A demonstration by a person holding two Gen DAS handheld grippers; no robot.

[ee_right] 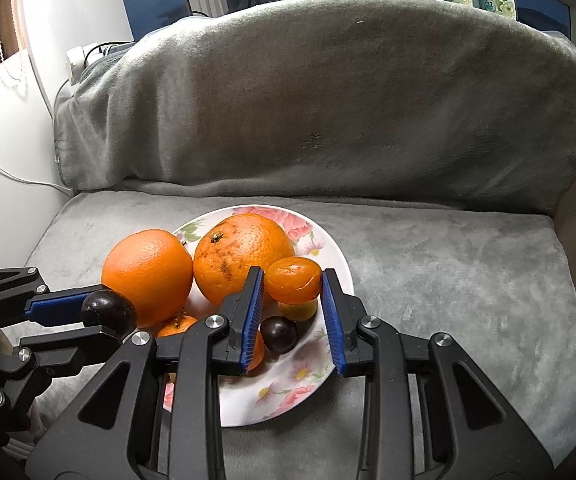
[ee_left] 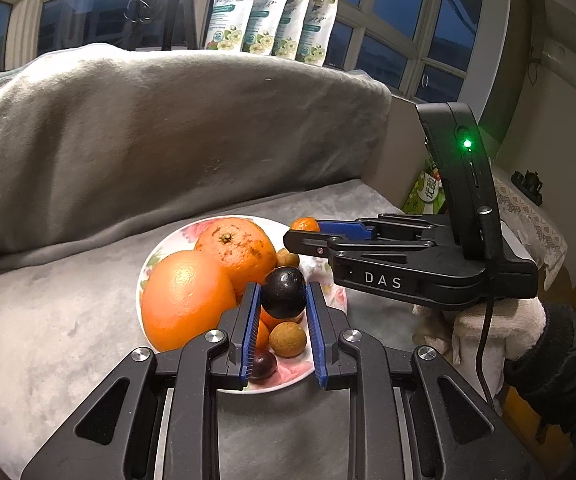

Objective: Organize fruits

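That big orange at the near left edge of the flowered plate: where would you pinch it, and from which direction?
Take the big orange across its widest middle, from above. It is round and smooth, so pads off-centre would slip. The second orange crowds its right side and the plate lies beneath. Both grippers are full, and their jaws may be too narrow.

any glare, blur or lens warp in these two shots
Left wrist view: strong fisheye bend in the window frames, dark corners, a green LED flaring on the right claw, a bright highlight on the near orange. Right wrist view: the sofa back bows, overexposed white at upper left, fruit sharp.
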